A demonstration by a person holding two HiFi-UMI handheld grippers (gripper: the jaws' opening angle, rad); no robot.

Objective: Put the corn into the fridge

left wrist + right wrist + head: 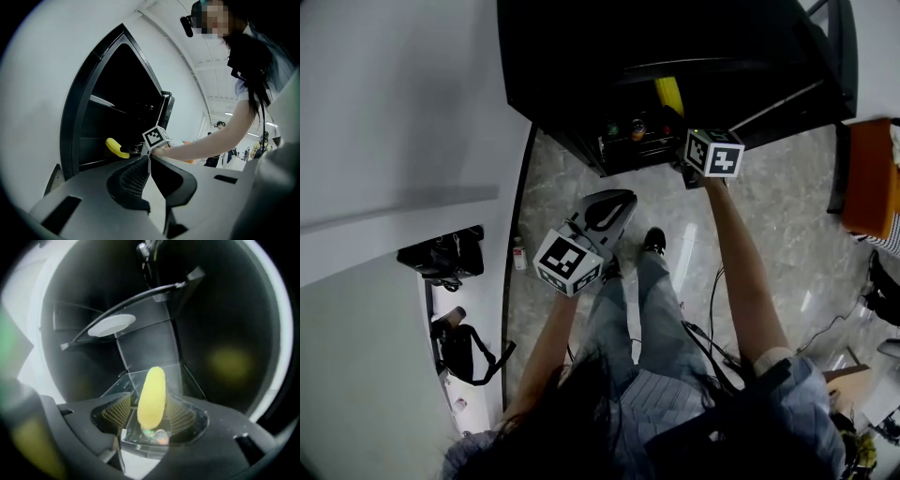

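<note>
1. Clamping the corn (152, 394) between both pads, the right gripper (150, 414) reaches inside the open black fridge (609, 56), with the cob pointing further in.
2. Left gripper (149, 165): jaws pressed together with nothing between them, held outside the fridge above the floor (769, 206).
3. White plate (111, 325) sits on a higher shelf, above and left of the corn.

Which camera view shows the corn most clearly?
The right gripper view: the corn fills the middle, whole, between the jaws. The head view shows only a yellow piece; the left gripper view, a small yellow curve.
</note>
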